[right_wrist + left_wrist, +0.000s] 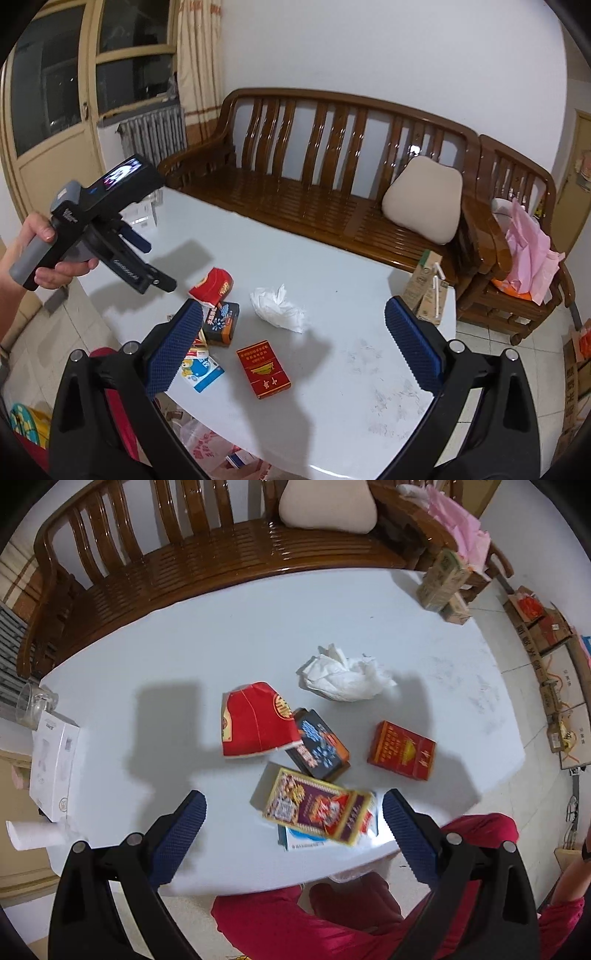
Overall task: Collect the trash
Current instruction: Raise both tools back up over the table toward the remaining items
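Hovering wide open and empty, the left gripper [291, 821] and right gripper [293, 332] overlook boxes and a crumpled tissue [343, 679] on the table [147, 650].

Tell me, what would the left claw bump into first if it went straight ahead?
Probably the yellow-and-purple box. It lies on the table between the open left claw's fingers. Depth is hard to judge.

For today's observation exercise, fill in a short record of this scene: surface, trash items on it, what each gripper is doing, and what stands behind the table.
surface: white table
trash: crumpled tissue; squashed red paper cup; dark box; red cigarette pack; patterned yellow-edged box lying on a blue-and-white carton
left gripper: open, holding nothing, above the near-edge pile
right gripper: open, holding nothing
behind table: wooden bench with beige cushion
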`<state>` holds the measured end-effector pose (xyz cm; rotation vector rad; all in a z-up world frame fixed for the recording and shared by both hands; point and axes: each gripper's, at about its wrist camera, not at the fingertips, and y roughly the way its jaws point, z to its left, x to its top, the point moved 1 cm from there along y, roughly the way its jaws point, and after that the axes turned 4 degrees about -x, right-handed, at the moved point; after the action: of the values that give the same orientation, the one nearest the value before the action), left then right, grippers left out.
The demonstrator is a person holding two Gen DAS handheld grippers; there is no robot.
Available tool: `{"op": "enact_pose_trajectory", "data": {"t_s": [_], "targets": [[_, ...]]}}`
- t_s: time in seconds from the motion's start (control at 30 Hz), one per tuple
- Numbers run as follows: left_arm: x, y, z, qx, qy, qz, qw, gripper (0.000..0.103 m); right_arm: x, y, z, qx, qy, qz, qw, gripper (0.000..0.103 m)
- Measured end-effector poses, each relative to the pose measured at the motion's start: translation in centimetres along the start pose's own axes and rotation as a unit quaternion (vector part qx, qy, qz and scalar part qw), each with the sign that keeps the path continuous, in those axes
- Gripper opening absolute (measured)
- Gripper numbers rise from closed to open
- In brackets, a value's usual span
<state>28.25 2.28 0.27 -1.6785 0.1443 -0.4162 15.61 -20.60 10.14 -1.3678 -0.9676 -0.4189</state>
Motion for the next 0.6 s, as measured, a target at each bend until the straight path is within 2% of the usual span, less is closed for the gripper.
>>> {"op": "enact_pose_trajectory", "data": {"t_s": [0.3,0.6], "targets": [[3.5,5.4,0.9,0.006,-0.035,0.027,0.999,0.094,-0.7,5.5,0.2,0.027,-0.014,0.043,0.999,0.097],[5.7,9.5,1.2,0.02,-0.051,0.038,0.9978,0.094,-4.5,12.2,2.3,0.05,-0.053,0.116,0.991,0.097]]}}
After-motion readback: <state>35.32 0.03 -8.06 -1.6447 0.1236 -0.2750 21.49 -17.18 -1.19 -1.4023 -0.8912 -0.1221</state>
